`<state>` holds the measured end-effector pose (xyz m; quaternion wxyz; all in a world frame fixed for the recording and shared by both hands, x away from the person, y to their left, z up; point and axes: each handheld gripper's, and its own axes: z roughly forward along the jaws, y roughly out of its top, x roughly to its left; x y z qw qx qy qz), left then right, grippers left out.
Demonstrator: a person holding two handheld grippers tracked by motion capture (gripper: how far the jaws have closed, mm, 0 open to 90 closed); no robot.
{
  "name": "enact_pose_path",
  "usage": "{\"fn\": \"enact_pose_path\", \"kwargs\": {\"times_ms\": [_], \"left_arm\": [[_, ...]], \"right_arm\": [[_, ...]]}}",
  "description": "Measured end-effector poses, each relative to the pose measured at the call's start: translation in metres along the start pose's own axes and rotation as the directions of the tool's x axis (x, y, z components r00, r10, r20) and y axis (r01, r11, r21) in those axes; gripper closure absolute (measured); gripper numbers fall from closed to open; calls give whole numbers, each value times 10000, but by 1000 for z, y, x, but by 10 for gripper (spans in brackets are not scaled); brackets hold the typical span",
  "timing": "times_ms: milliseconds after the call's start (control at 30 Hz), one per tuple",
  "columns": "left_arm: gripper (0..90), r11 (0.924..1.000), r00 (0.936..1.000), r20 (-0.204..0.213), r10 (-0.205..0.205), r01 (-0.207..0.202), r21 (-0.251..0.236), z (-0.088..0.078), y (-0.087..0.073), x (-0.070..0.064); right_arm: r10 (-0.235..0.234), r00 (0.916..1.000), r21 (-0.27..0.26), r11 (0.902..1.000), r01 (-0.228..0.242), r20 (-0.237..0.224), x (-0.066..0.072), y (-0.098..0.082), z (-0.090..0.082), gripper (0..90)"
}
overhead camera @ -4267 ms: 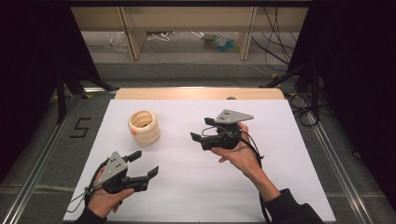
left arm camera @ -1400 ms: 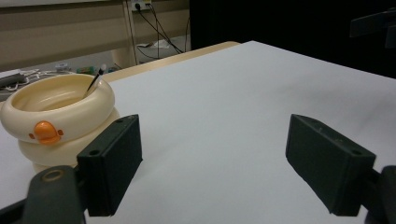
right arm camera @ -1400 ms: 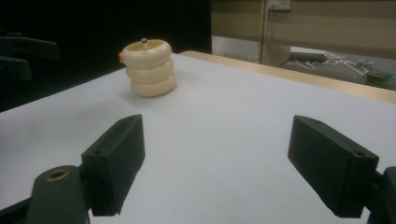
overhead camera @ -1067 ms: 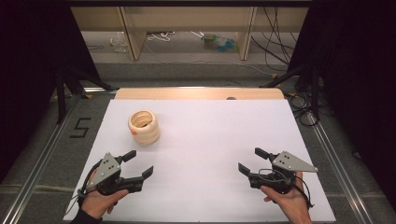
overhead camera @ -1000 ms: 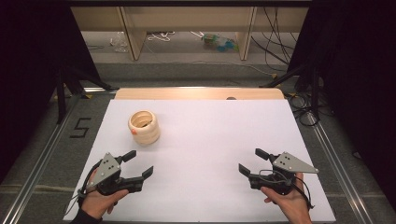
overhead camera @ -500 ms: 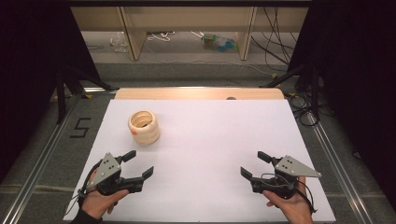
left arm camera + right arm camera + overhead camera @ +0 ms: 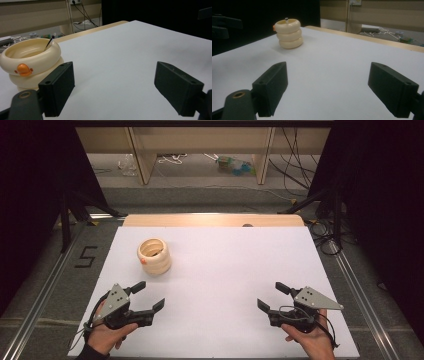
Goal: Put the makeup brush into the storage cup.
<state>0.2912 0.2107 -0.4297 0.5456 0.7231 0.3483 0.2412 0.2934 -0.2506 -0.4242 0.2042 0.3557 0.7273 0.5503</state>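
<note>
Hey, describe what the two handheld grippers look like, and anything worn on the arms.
Both the left gripper and the right gripper are black, each with two blocky rectangular fingers that have small screw holes. Each carries a grey three-cornered plate dotted with small holes on top, and a thin black cable trails from each. A dark sleeve shows at the left wrist.

The white desk (image 7: 225, 270) lies bare between the left gripper (image 7: 148, 299) and right gripper (image 7: 270, 296). The one obstacle is the cream ringed pot (image 7: 154, 255), standing near the left gripper.
</note>
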Motion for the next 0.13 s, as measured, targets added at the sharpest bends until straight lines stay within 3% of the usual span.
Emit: {"fn": "enact_pose_path", "kwargs": {"times_ms": [133], "left_arm": [[165,10000,10000,-6,46,-46,14,0,0,0]], "right_arm": [[-25,10000,1,10000,25,11,0,0,0,174]]}}
